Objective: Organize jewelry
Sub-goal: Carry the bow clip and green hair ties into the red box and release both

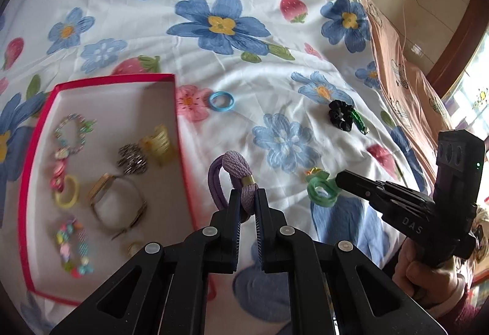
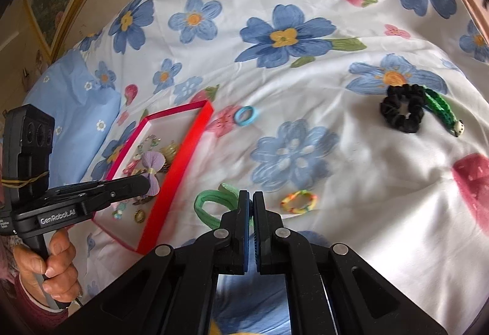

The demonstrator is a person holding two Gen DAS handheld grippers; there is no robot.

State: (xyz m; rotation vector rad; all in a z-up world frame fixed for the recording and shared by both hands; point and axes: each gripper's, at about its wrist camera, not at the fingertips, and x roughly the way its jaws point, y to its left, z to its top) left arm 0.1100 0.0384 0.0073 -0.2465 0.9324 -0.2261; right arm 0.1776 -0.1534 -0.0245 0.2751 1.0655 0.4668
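Left wrist view: our left gripper (image 1: 247,197) pinches the purple hair tie (image 1: 235,179). We should carry it over the red box (image 1: 171,79) wall before letting go. Our right gripper (image 2: 252,200) pinches the green hair tie (image 2: 211,203).

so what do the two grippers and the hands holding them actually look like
Both grippers, left and right, are matte black with silver rivets and blue ribbed jaw pads. White lettering marks their sides; a rubber band wraps the left one. The bare hands wear dark red sleeves.
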